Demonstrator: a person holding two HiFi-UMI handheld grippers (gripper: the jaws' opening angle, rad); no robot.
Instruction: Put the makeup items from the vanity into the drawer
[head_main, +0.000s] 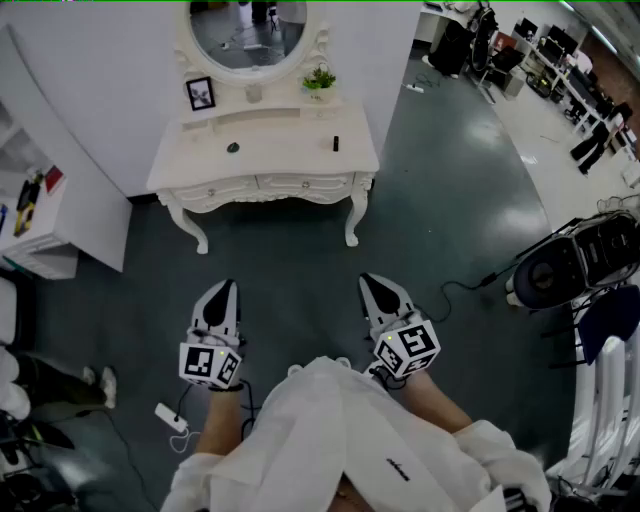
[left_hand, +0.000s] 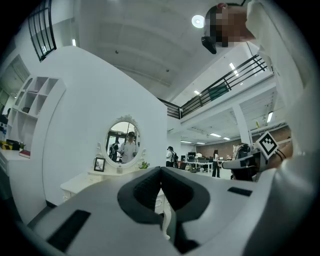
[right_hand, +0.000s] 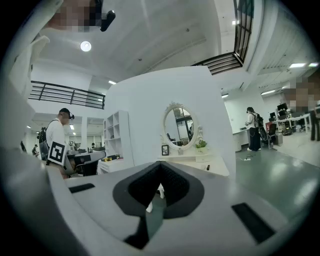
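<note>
The white vanity (head_main: 270, 150) stands against the wall ahead, several steps away, with its two front drawers (head_main: 285, 184) closed. On its top lie a small dark round item (head_main: 233, 147) and a dark upright tube (head_main: 336, 143). The tube (right_hand: 208, 167) also shows in the right gripper view. My left gripper (head_main: 226, 292) and right gripper (head_main: 372, 285) hover over the dark floor well short of the vanity. Both are shut with nothing between the jaws. Each gripper view looks past its closed jaws, the left gripper (left_hand: 161, 172) and the right gripper (right_hand: 160, 167), toward the vanity (left_hand: 82, 182) (right_hand: 192, 162).
An oval mirror (head_main: 247, 30), a photo frame (head_main: 201, 93) and a small plant (head_main: 319, 79) sit at the vanity's back. A white shelf unit (head_main: 40, 235) stands left. A power strip (head_main: 170, 417) with cable lies on the floor at left. Round black equipment (head_main: 585, 255) is at right.
</note>
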